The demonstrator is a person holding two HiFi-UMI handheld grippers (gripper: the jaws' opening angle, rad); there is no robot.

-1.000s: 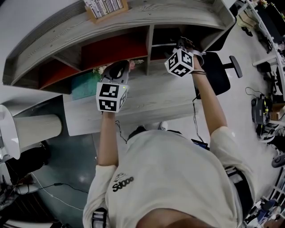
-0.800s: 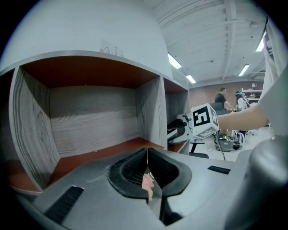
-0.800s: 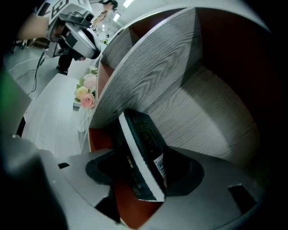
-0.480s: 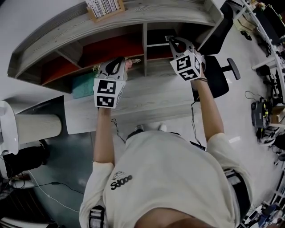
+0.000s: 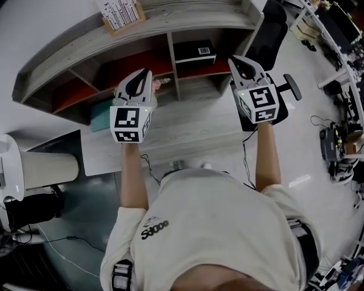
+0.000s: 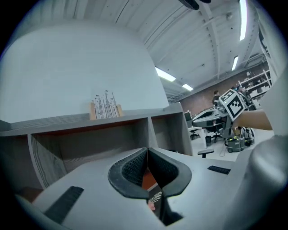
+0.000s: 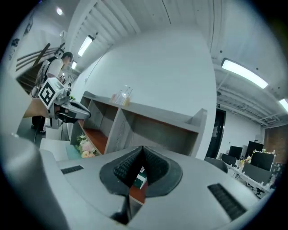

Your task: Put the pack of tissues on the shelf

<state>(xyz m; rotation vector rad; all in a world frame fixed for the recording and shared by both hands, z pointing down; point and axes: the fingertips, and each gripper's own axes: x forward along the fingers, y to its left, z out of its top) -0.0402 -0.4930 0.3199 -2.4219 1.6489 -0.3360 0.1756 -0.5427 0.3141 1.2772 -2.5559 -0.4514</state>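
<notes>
The pack of tissues (image 5: pixel 194 51), black with a white barcode label, lies in the upper right compartment of the grey wooden shelf (image 5: pixel 170 25). My right gripper (image 5: pixel 235 59) hovers just right of that compartment, clear of the pack. Its jaws have just been closing and are now shut with nothing between them. A sliver of the pack (image 7: pixel 141 177) shows below the closed pads in the right gripper view. My left gripper (image 5: pixel 148 75) is also shut and empty, held level in front of the middle compartments. Each gripper sees the other: the right gripper (image 6: pixel 211 117), the left gripper (image 7: pixel 67 110).
A bunch of flowers (image 5: pixel 162 82) and a teal box (image 5: pixel 101 113) stand at the shelf's foot on the desk (image 5: pixel 187 128). A wooden holder with books (image 5: pixel 120 14) sits on top of the shelf. An office chair (image 5: pixel 278 85) stands at the right, a white cylinder (image 5: pixel 48 165) at the left.
The right gripper has come out of the upper right compartment, moved right and up, and shut; the black pack now shows there. The left gripper has risen a little.
</notes>
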